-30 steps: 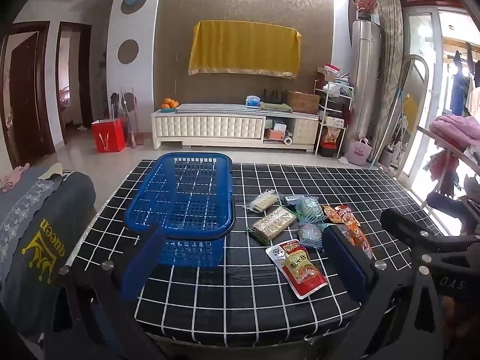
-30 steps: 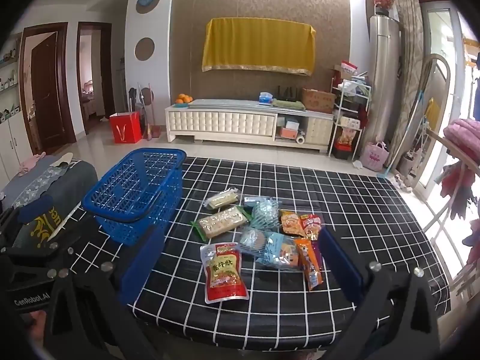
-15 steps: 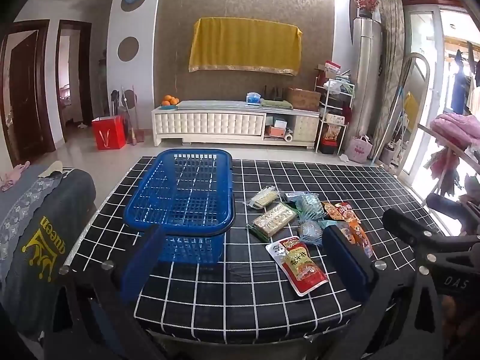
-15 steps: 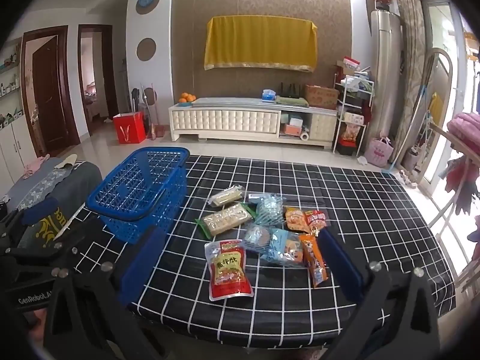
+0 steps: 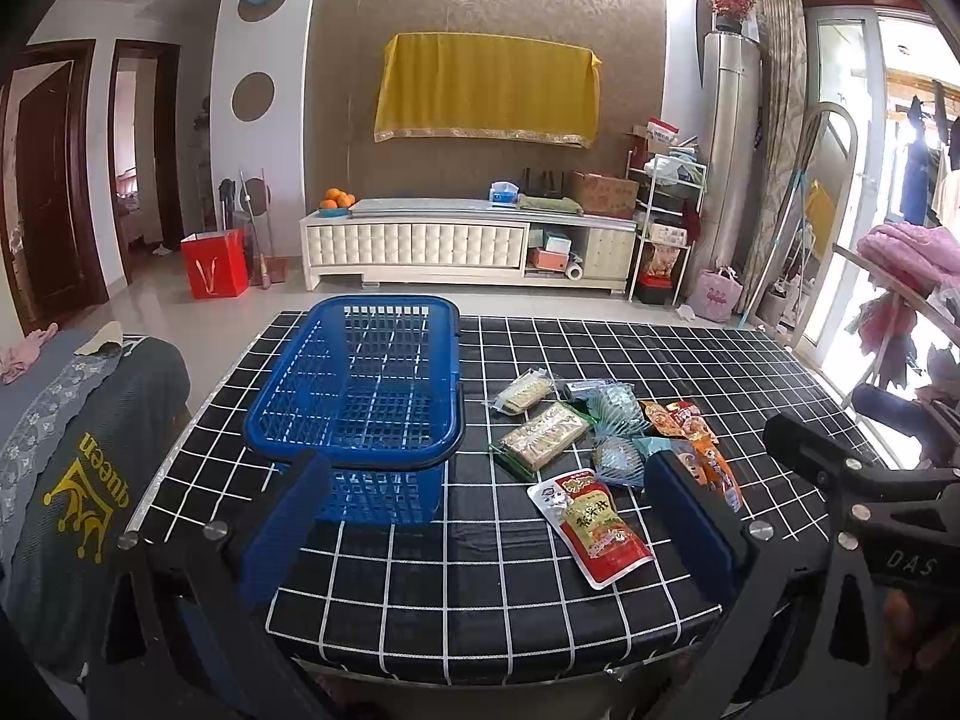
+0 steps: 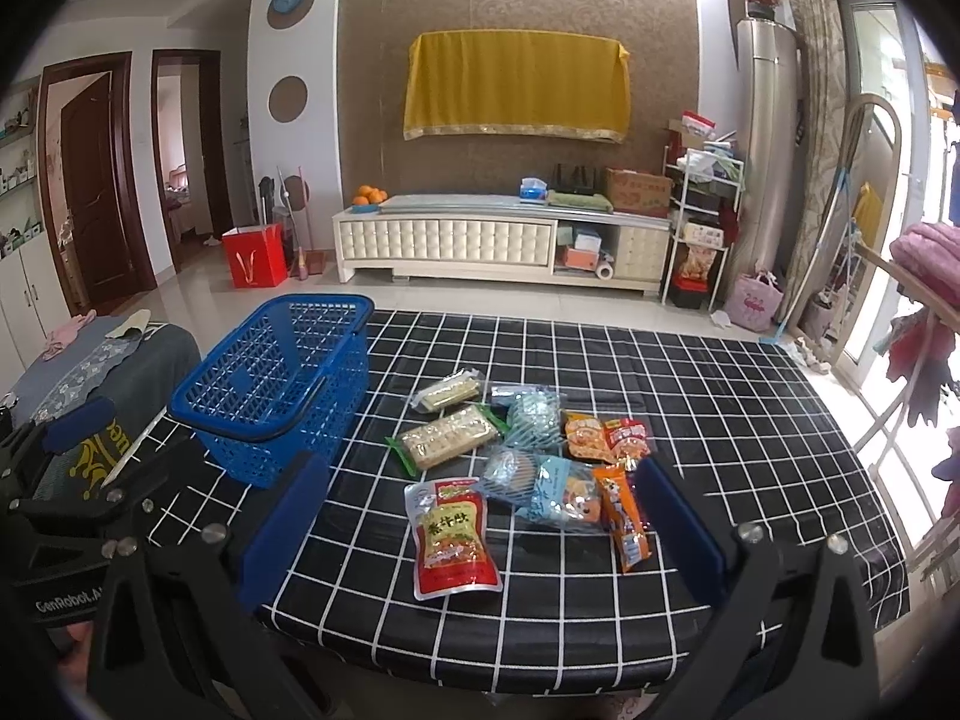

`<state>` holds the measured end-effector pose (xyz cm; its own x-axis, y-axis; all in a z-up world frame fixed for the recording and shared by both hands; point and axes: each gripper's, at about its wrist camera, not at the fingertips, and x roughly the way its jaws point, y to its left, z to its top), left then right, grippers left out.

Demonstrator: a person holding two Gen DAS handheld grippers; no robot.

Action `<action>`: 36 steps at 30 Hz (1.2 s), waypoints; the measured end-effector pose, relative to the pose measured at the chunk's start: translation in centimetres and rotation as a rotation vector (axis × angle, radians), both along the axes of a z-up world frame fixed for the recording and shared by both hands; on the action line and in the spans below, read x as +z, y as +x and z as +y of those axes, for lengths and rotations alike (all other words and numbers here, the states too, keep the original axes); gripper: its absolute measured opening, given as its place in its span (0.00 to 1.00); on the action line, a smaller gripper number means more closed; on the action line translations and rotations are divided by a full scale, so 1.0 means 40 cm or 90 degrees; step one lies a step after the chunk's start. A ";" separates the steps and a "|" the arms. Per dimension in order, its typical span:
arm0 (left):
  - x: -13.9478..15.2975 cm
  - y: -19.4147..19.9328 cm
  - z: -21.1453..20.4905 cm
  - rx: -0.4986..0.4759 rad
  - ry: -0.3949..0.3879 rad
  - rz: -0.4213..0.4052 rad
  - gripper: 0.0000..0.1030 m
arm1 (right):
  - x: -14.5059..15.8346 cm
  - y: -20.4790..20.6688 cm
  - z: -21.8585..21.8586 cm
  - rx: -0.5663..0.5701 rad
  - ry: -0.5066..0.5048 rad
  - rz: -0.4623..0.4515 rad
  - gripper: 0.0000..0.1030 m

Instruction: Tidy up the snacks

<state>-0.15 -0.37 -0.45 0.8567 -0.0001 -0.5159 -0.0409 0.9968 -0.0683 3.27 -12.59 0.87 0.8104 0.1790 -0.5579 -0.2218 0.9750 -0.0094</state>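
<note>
Beside basket (image 5: 354, 396), snacks (image 6: 516, 456) clustered mid-table.

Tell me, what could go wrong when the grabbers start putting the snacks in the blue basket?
1. The snacks lie in a tight, overlapping heap, so a pinch at the blue cookie packet might drag the orange stick packet along.
2. The red pouch lies flat on the checked tablecloth; the fingers may slide over it or snag the cloth.
3. The blue basket looks light and empty, so a bump could shove it.
</note>
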 end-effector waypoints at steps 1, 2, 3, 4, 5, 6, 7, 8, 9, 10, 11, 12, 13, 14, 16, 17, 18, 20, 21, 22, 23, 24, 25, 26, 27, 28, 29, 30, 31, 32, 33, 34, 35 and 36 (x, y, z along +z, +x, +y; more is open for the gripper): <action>0.001 -0.001 0.000 0.000 0.000 0.000 1.00 | 0.000 0.000 0.000 0.000 0.000 -0.001 1.00; 0.001 0.000 -0.001 0.001 0.000 0.000 1.00 | 0.002 -0.001 -0.001 -0.001 -0.001 -0.002 1.00; 0.001 0.001 -0.001 0.001 -0.001 0.000 1.00 | 0.003 -0.001 0.002 -0.001 -0.001 -0.003 1.00; 0.001 0.000 -0.001 0.001 -0.002 0.001 1.00 | 0.005 -0.002 0.002 -0.002 -0.001 -0.003 1.00; 0.002 0.000 -0.001 0.001 -0.002 0.001 1.00 | 0.005 -0.002 0.001 -0.002 -0.001 -0.004 1.00; 0.002 0.001 -0.003 0.001 -0.001 0.002 1.00 | 0.006 -0.003 0.002 -0.002 -0.002 -0.004 1.00; 0.002 0.000 -0.002 0.001 -0.001 0.002 1.00 | 0.006 -0.004 0.002 -0.002 -0.003 -0.003 1.00; 0.002 -0.001 -0.002 0.001 -0.001 0.002 1.00 | 0.007 -0.005 0.001 -0.002 -0.003 -0.003 1.00; 0.003 -0.001 -0.004 0.001 0.000 0.003 1.00 | 0.007 -0.005 0.003 -0.002 -0.002 -0.003 1.00; 0.002 0.000 -0.004 0.001 -0.001 0.002 1.00 | 0.007 -0.005 0.003 -0.002 -0.002 -0.003 1.00; 0.002 -0.001 -0.003 0.000 -0.001 0.002 1.00 | 0.007 -0.006 0.003 -0.002 -0.002 -0.003 1.00; 0.002 -0.001 -0.003 0.000 -0.001 0.002 1.00 | 0.008 -0.006 0.003 -0.003 -0.003 -0.003 1.00; 0.002 0.000 -0.004 0.000 -0.001 0.002 1.00 | 0.009 -0.005 0.003 -0.002 -0.003 -0.003 1.00; 0.002 -0.001 -0.004 0.000 -0.001 0.002 1.00 | 0.009 -0.005 0.003 -0.002 -0.003 -0.004 1.00; 0.002 0.000 -0.005 0.001 -0.001 0.003 1.00 | 0.010 -0.005 0.003 -0.003 -0.003 -0.004 1.00; 0.002 0.000 -0.005 0.000 -0.001 0.003 1.00 | 0.010 -0.005 0.003 -0.003 -0.003 -0.003 1.00; 0.001 0.000 -0.005 0.001 -0.001 0.003 1.00 | 0.010 -0.006 0.003 -0.002 -0.003 -0.003 1.00; 0.001 0.000 -0.007 0.000 0.000 0.004 1.00 | 0.010 -0.006 0.003 -0.003 -0.003 -0.003 1.00; 0.001 -0.001 -0.008 -0.001 0.001 0.004 1.00 | 0.010 -0.006 0.002 -0.002 -0.003 -0.003 1.00; 0.001 0.000 -0.009 -0.001 0.001 0.004 1.00 | 0.010 -0.006 0.003 -0.002 -0.004 -0.003 1.00; 0.001 0.000 -0.009 0.000 0.000 0.005 1.00 | 0.010 -0.006 0.003 -0.003 -0.004 -0.003 1.00; 0.001 0.001 -0.008 0.000 -0.001 0.004 1.00 | 0.010 -0.007 0.002 -0.004 -0.005 -0.003 1.00; 0.001 0.000 -0.008 -0.001 -0.002 0.005 1.00 | 0.010 -0.007 0.001 -0.004 -0.004 -0.003 1.00; 0.000 0.000 -0.010 -0.001 -0.003 0.005 1.00 | 0.009 -0.007 0.000 -0.005 -0.004 -0.003 1.00; 0.000 0.000 -0.011 -0.001 -0.002 0.005 1.00 | 0.010 -0.007 0.000 -0.005 -0.004 -0.003 1.00; 0.000 -0.001 -0.012 -0.002 -0.001 0.005 1.00 | 0.010 -0.007 0.000 -0.004 -0.004 -0.002 1.00; 0.001 -0.001 -0.011 -0.002 -0.001 0.005 1.00 | 0.011 -0.007 -0.001 -0.005 -0.005 -0.001 1.00; 0.001 -0.001 -0.010 -0.002 -0.002 0.006 1.00 | 0.011 -0.008 -0.002 -0.004 -0.005 -0.001 1.00; 0.001 -0.001 -0.010 -0.002 -0.002 0.006 1.00 | 0.011 -0.007 -0.001 -0.005 -0.005 -0.001 1.00; 0.001 -0.001 -0.010 -0.002 -0.001 0.006 1.00 | 0.012 -0.008 -0.001 -0.005 -0.006 -0.002 1.00; 0.001 0.000 -0.011 -0.002 -0.002 0.006 1.00 | 0.012 -0.008 -0.001 -0.006 -0.007 -0.002 1.00; 0.001 0.000 -0.011 -0.001 -0.002 0.006 1.00 | 0.012 -0.008 -0.001 -0.006 -0.007 -0.003 1.00; 0.001 -0.001 -0.011 -0.001 -0.002 0.006 1.00 | 0.012 -0.009 -0.002 -0.007 -0.008 -0.003 1.00; 0.001 0.000 -0.011 -0.001 -0.001 0.006 1.00 | 0.011 -0.010 -0.003 -0.007 -0.006 -0.002 1.00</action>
